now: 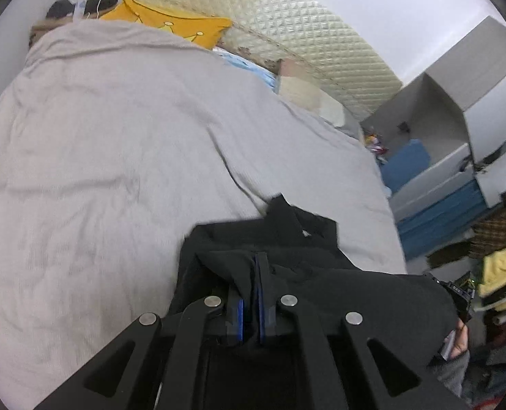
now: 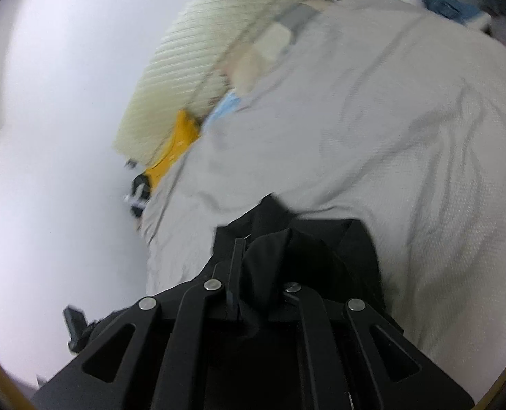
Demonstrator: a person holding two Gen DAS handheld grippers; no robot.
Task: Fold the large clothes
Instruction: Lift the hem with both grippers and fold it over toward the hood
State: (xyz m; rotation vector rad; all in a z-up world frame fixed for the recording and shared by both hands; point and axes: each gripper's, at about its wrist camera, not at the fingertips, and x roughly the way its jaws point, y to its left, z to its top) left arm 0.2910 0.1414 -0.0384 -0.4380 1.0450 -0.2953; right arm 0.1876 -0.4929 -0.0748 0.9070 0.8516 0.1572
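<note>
Early stage: both tools, left tool (image 1: 253,273) and right tool (image 2: 253,256), clamp the bunched black garment (image 1: 304,266) over bed (image 1: 116,136); no fold visible yet.

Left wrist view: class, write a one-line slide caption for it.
Left gripper pinches a fold of the black garment above the grey bedspread.

This is a home bedroom, shown by a bed under a pale duvet (image 1: 123,143), a quilted cream headboard (image 1: 287,30) against a white wall, a yellow pillow (image 1: 171,20) at its head, open white drawers (image 1: 458,171) beside it and stacked clothes (image 1: 495,273) nearby.
</note>
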